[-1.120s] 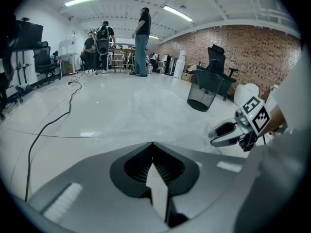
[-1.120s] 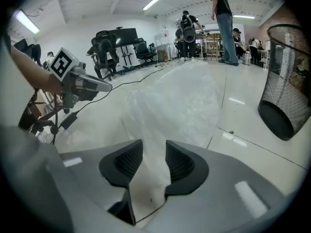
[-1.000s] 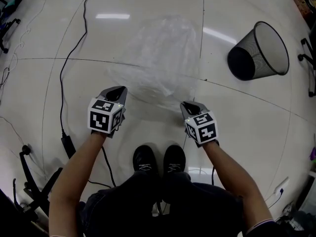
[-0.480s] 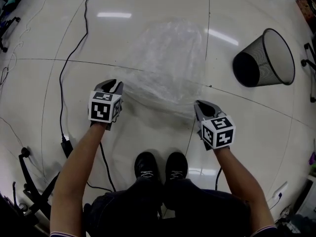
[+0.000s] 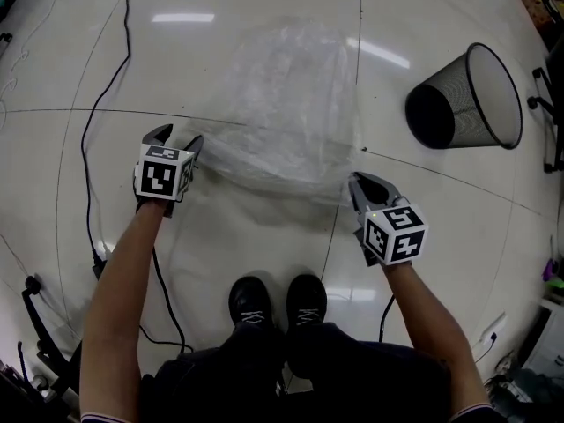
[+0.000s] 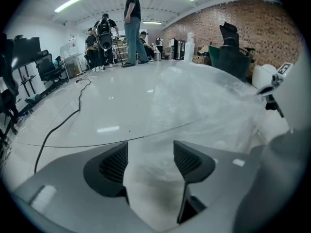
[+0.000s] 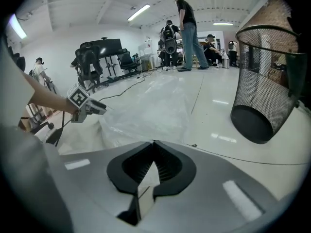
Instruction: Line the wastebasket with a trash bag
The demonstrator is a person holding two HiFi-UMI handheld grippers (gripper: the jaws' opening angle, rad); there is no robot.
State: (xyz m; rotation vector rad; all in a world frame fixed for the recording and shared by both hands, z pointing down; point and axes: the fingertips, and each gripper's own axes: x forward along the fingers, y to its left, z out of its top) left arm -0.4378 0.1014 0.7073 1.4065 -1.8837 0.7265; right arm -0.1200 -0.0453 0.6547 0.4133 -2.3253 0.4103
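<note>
On the glossy white floor [image 5: 264, 7], a clear trash bag [image 5: 282, 104] is lying spread out and crinkled just ahead of the person's black shoes [image 5: 273, 300]. The black mesh wastebasket [image 5: 463, 104] is lying tipped on its side toward the floor's right side, well apart from the bag, with its open mouth facing up and to the right.

The left gripper [image 5: 176, 137] is hovering at the bag's near left edge. Its jaws have just been opening and are now standing wide apart; in the left gripper view [image 6: 150, 147] a stretch of film [image 6: 209, 101] is showing in the gap between them, with neither pad pressing on it.

The right gripper [image 5: 366, 181] is pointing down at the bag's near right corner. Its jaws are pressing together on the thin film there, as the right gripper view [image 7: 153, 142] is showing, with the bag [image 7: 150, 106] fanning out ahead of the tips and the wastebasket [image 7: 262, 81] looming at the right.

A black cable [image 5: 88, 122] is trailing across the floor's left side. Several people [image 6: 131, 28] are standing at the far end of the room.
</note>
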